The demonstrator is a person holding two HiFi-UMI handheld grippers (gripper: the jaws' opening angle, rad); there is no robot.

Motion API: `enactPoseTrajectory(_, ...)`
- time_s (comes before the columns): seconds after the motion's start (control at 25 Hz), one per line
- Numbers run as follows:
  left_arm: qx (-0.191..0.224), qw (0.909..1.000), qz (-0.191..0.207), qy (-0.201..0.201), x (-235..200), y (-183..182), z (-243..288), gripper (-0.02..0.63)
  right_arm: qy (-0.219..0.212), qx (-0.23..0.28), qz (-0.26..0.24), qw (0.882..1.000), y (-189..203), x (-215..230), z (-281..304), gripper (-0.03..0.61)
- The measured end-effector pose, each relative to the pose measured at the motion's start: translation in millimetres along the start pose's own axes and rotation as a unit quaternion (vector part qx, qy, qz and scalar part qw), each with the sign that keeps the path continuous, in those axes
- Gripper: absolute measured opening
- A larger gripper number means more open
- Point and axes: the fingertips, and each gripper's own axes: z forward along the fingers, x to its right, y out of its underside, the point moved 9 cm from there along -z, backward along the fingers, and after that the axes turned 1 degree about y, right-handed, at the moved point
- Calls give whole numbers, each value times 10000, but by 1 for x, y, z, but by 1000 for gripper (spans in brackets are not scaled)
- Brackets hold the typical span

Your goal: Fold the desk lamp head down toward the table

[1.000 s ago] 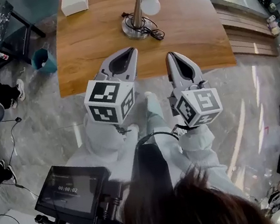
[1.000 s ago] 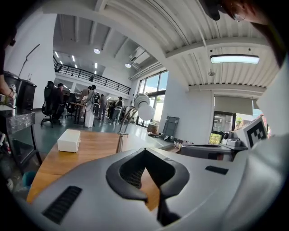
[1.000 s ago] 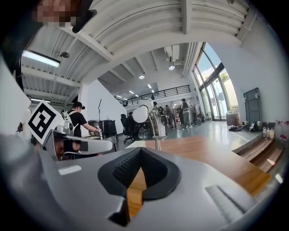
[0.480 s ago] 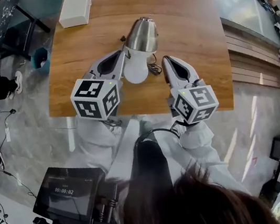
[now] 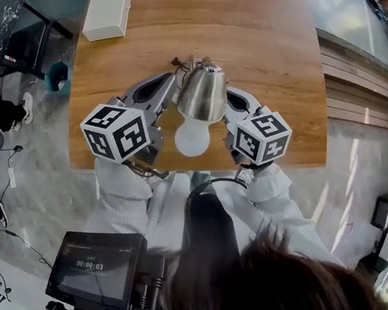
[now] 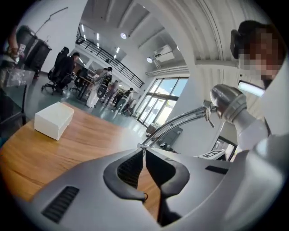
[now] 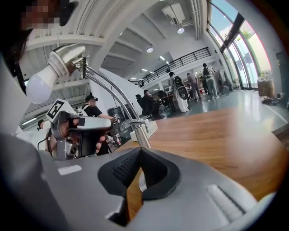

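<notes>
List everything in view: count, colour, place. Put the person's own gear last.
table: one, brown wood, centre of the head view
desk lamp: one, silver with a white bulb, on the table, head between the two claws
box: one, white, far left corner of the table
bin: one, teal, on the floor left of the table
screen: one, black, lower left, close to the person
left claw: one, grey, shut and empty, left of the lamp head
right claw: one, grey, shut and empty, right of the lamp head
</notes>
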Motion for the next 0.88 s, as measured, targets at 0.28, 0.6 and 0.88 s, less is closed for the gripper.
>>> enactPoseTrajectory(0.28,-20,9844,-1257,1227,-17,-18,8,158,-376,-240,255,9987,-2,6,28,24)
enactPoseTrajectory(0.6,-999,8789,-3791,2718,-16,-20,26,235,-890,-178,-652,9937,-2,15,41,154)
enactPoseTrajectory(0.88,-1325,8085,-4735,3233,-15,-18,42,235,-1406,-72,-1648,9762,-4,14,47,173)
